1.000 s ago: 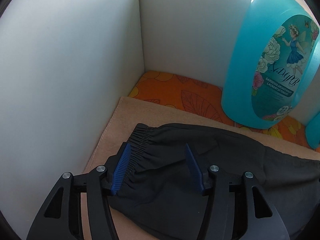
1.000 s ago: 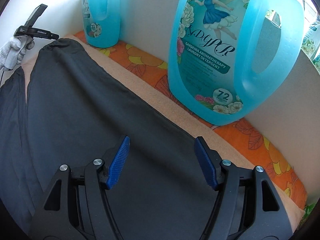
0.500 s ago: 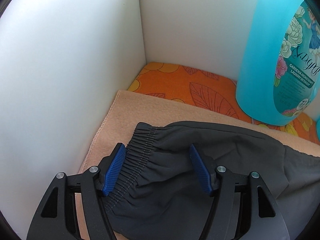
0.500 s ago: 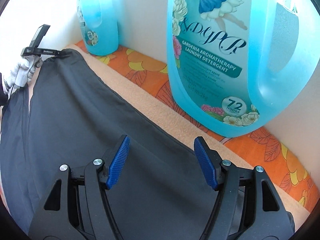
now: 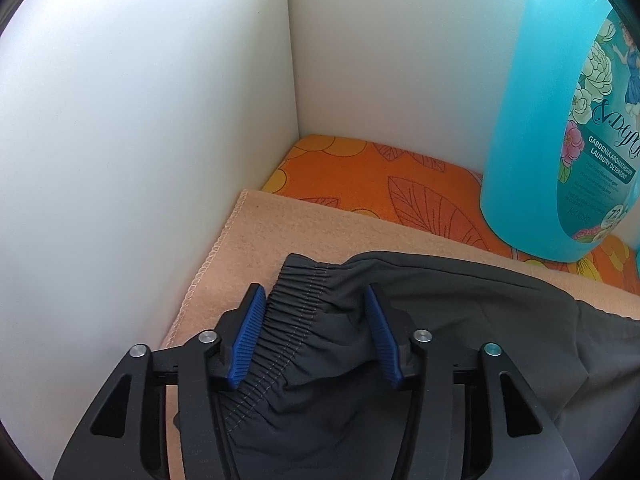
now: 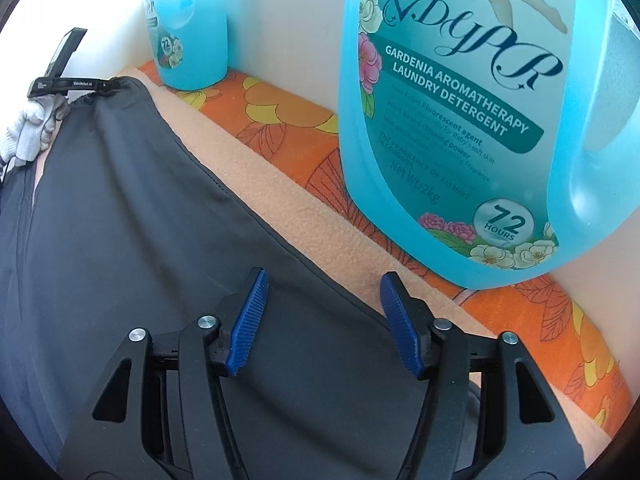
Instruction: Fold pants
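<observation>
The left gripper (image 5: 314, 334) has its fingers (image 5: 249, 334) spread wide on either side of the gathered waistband (image 5: 296, 312) of the dark pants (image 5: 400, 340), gripping nothing. The right gripper (image 6: 322, 322) is likewise spread open, low over a smooth stretch of a leg, just inside its far hem; whether either one touches the cloth I cannot tell.

The pants lie lengthwise on a peach towel (image 5: 280, 236) over the orange flowered cover (image 5: 360, 172) of the bench, waistband toward the left back corner where two white walls (image 5: 120, 140) meet, and seem laid leg over leg. The right view shows a second dark layer (image 6: 16, 216) at the left, so that first lengthwise fold looks done. By my reckoning the cross folds, bringing hem toward waist, are still ahead.

Two blue detergent bottles (image 6: 480, 120) stand along the back edge, near the cloth but clear of it.
</observation>
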